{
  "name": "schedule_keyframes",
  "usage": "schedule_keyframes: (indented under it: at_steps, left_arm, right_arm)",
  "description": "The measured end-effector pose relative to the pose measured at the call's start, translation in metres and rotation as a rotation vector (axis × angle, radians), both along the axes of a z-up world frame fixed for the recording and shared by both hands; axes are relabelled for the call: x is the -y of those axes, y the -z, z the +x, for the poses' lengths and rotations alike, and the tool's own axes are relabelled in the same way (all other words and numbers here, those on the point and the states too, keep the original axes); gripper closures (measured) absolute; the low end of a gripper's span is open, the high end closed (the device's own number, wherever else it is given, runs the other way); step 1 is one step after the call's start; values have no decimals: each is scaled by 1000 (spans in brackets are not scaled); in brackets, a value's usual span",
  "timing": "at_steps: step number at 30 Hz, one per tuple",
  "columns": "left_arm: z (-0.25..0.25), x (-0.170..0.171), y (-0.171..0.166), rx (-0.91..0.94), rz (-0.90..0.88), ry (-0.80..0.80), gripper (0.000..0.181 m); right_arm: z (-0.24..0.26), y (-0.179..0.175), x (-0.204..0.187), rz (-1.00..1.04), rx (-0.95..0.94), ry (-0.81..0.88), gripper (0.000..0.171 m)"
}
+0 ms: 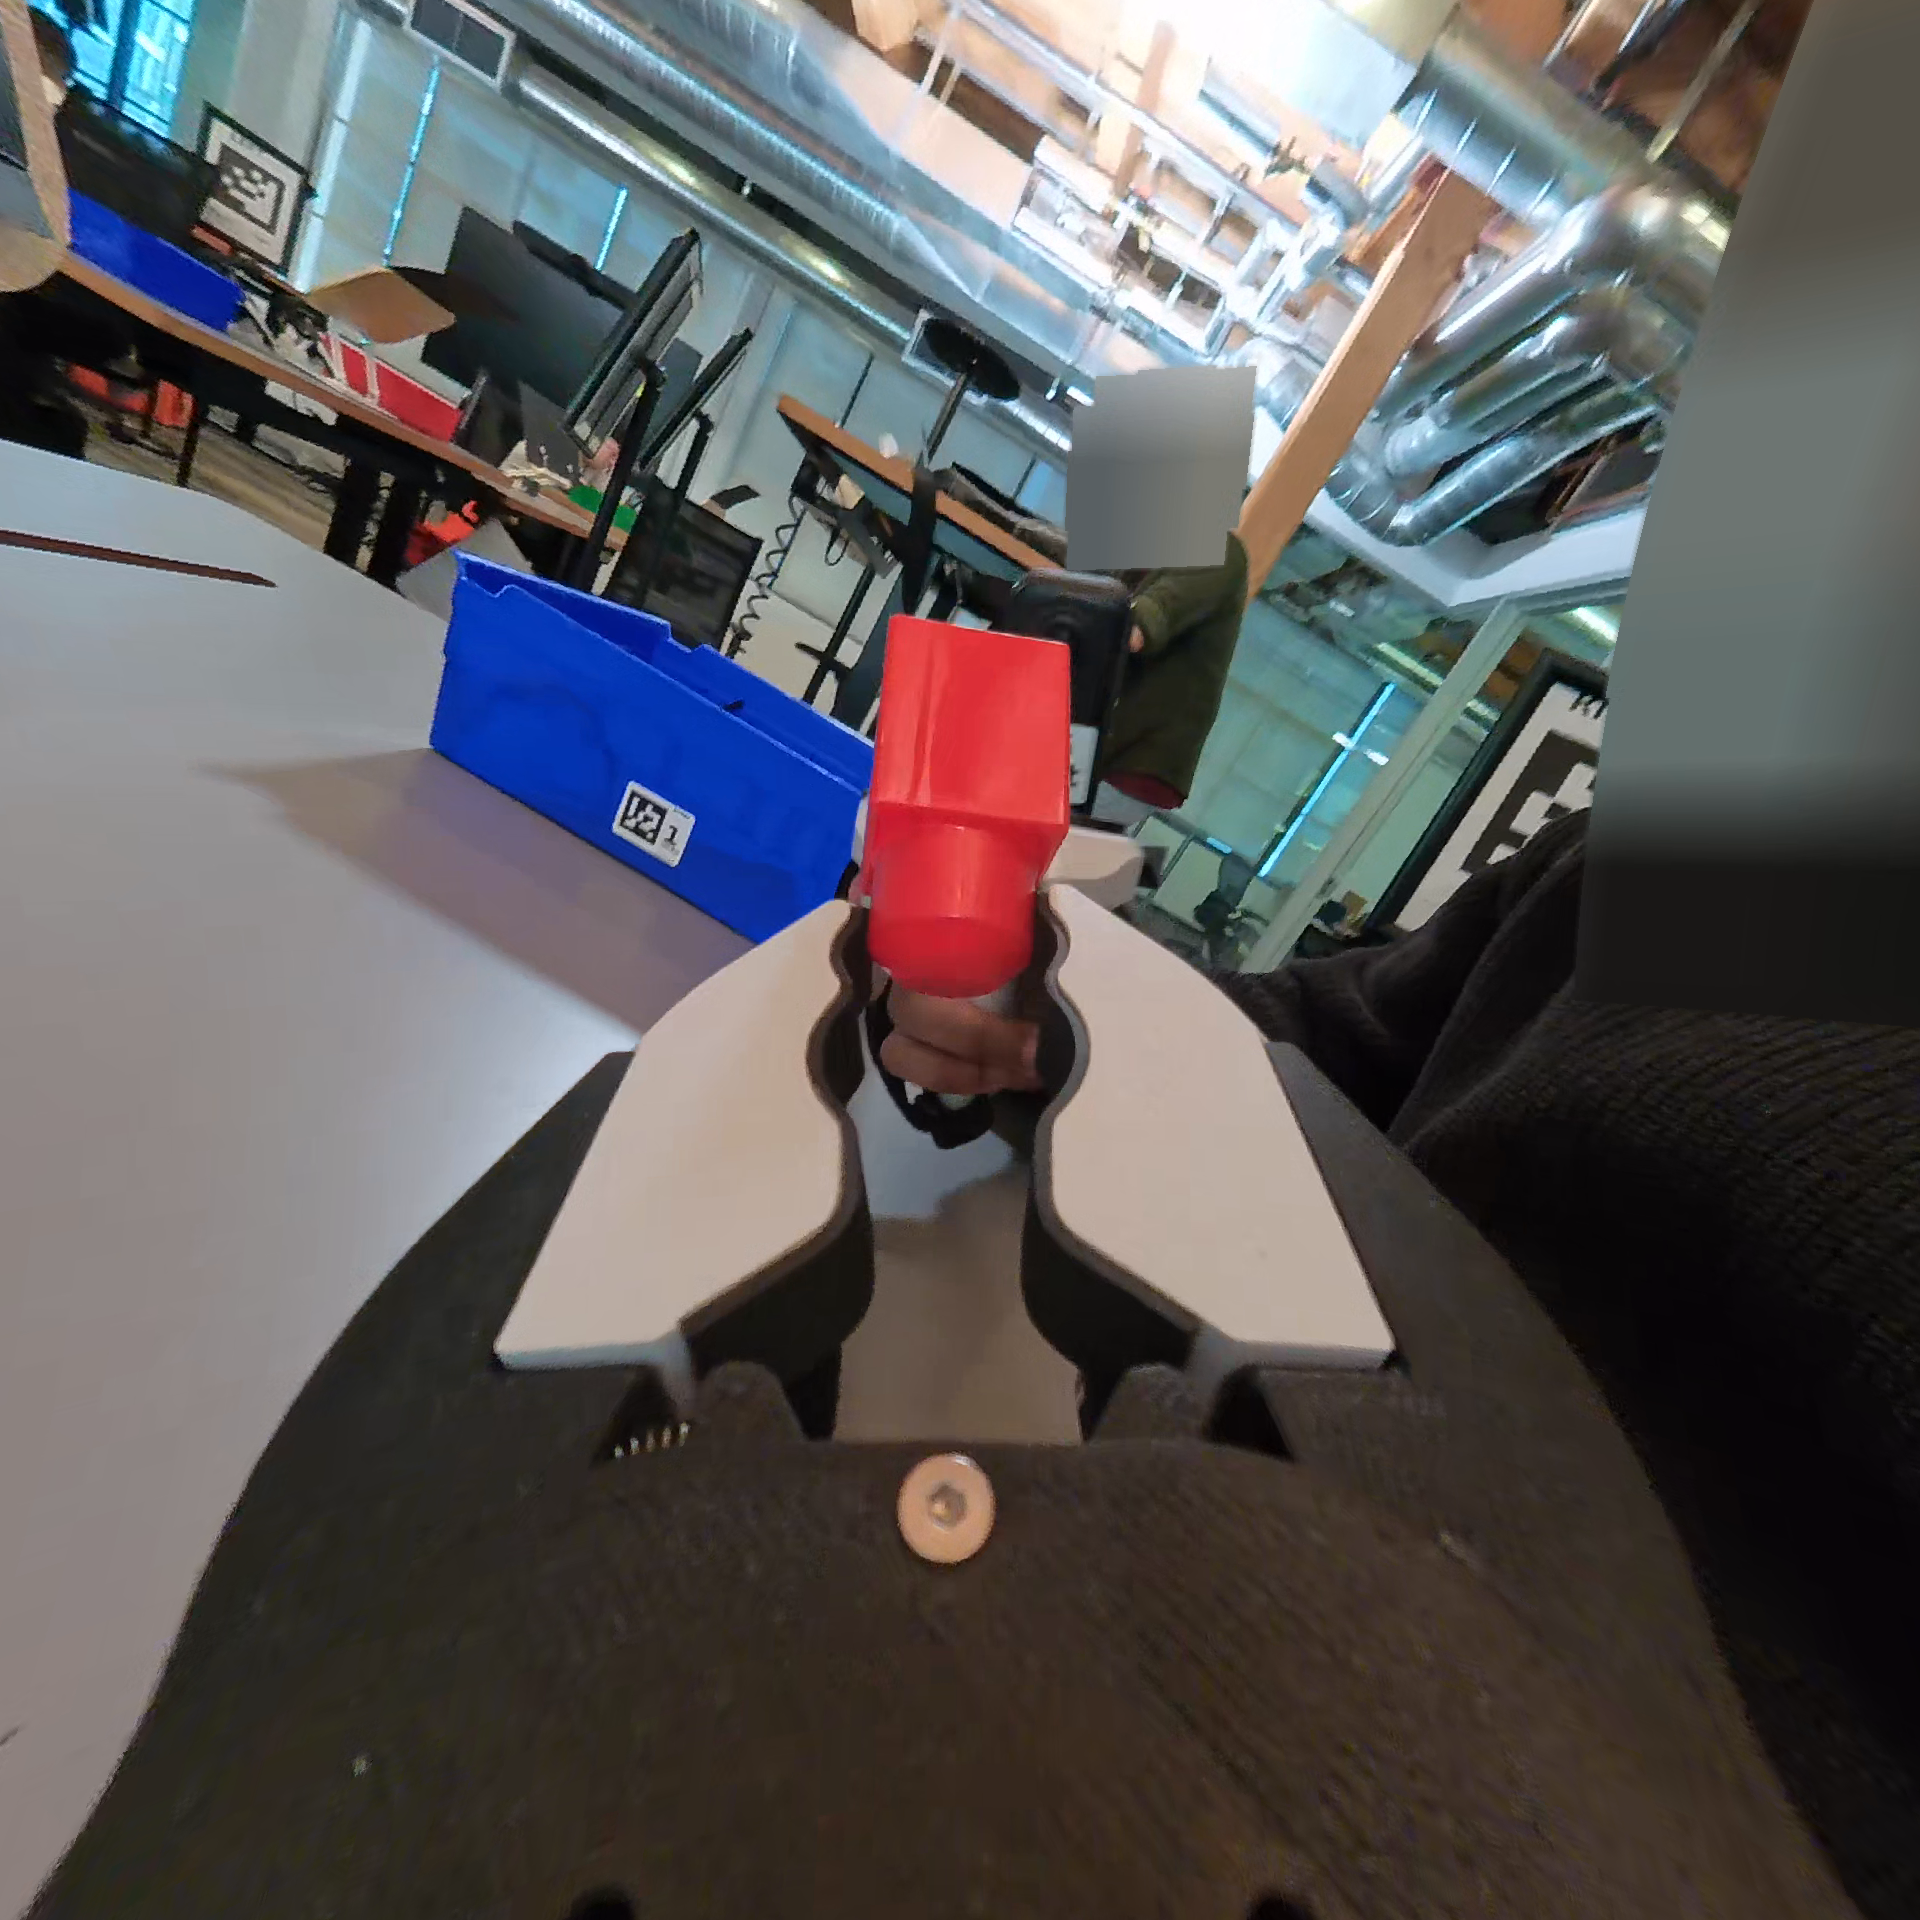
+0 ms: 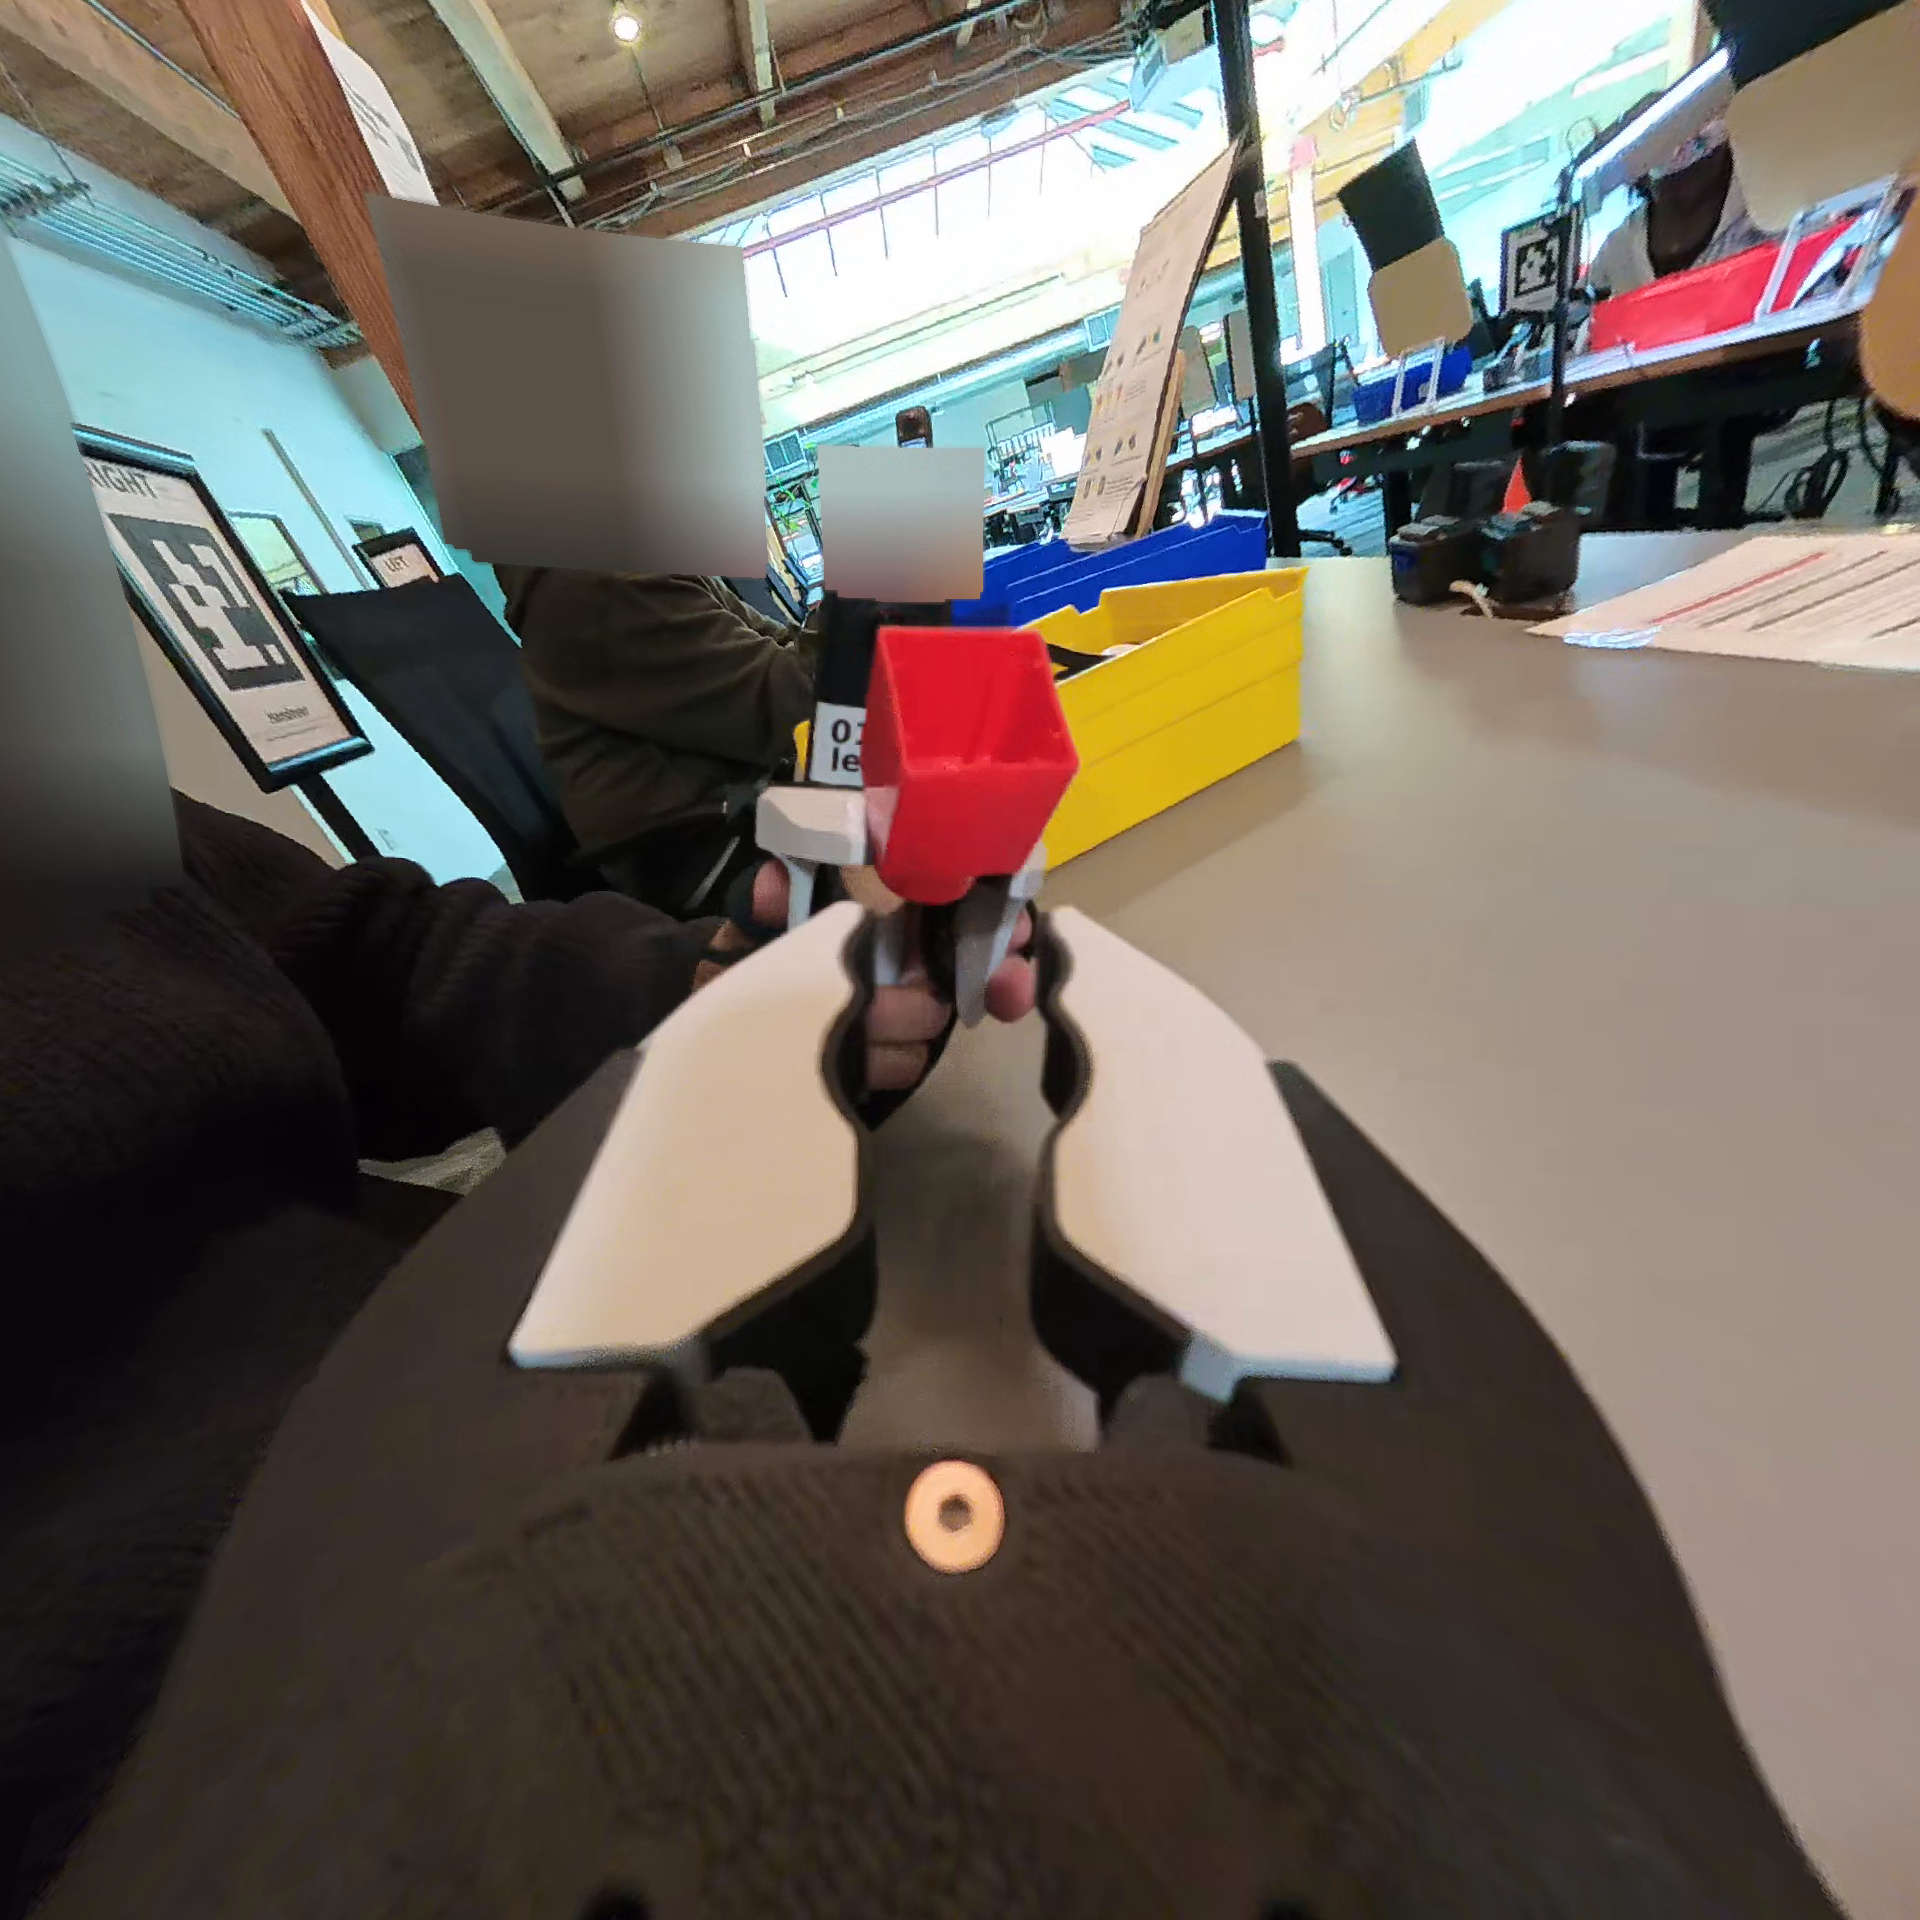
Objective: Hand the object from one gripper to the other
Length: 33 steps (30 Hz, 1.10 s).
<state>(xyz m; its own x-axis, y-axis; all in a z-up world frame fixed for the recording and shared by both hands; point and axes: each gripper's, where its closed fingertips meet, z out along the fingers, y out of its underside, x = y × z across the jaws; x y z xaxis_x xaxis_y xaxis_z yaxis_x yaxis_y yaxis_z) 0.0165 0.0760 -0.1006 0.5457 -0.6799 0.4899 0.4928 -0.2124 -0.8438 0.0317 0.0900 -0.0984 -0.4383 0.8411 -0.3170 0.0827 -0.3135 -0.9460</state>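
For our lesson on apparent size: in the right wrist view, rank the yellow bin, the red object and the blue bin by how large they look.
1. Yellow bin.
2. Red object, though it sits nearer the camera, so true size is unsure.
3. Blue bin, mostly hidden behind the yellow one.

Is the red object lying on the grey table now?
No, the red object is up in the air between the fingertips of the left gripper, clear above the grey table.

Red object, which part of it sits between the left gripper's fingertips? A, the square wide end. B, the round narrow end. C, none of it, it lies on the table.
B: in the left wrist view the red object has its round narrow end between the left gripper fingertips.
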Motion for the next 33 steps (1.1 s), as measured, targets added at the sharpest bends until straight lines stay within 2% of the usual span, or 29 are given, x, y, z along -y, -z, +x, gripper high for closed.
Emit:
schedule_keyframes:
  at_steps: [2,3,6,10,17,29,33]
  left_arm:
    - [4,-1,8,-54,-31,9,151]
    - [8,-2,13,-88,-53,25,151]
    - [17,1,31,-205,-115,100,150]
    - [23,5,41,-263,-158,165,150]
    - [34,12,49,-272,-220,254,149]
    - [29,5,38,-182,-171,197,150]
    - [25,3,36,-223,-130,143,147]
  right_arm:
    - [1,-4,-2,15,-27,14,122]
    - [2,-5,-3,21,-28,9,119]
    - [3,3,-3,48,31,-35,115]
    - [7,27,8,54,177,-158,112]
    - [10,33,13,247,141,-149,131]
    - [6,24,6,197,108,-94,132]
    - [5,22,0,139,110,-76,133]
